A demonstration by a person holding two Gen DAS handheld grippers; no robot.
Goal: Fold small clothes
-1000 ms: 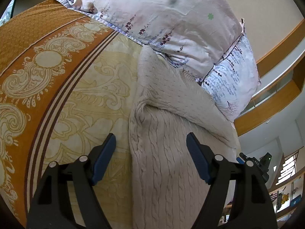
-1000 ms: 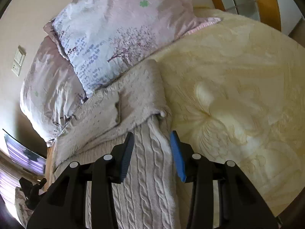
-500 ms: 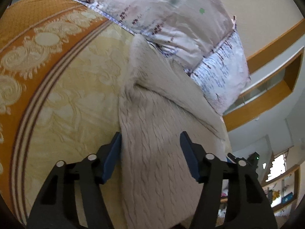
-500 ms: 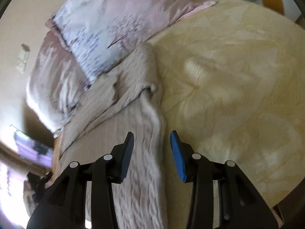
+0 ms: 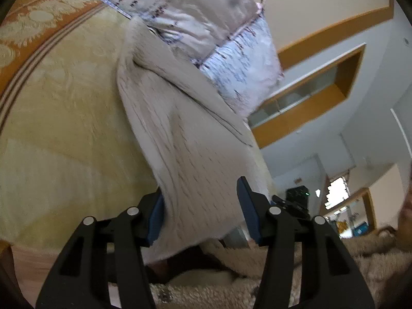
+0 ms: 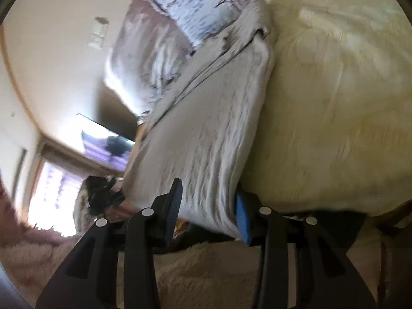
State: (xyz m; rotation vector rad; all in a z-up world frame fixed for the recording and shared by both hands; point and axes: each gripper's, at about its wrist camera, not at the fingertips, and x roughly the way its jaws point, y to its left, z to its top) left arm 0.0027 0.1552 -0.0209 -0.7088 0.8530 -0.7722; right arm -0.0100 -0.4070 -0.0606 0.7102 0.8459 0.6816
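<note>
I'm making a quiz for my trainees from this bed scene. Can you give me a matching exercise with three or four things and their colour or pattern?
Things:
1. sweater
2. bedspread
3. pillow
4. tool pads

Looks:
A. blue
B. floral print, pale pink and white
C. yellow with an orange patterned border
D. beige cable knit

Pairs: 1-D, 2-C, 3-B, 4-A
</note>
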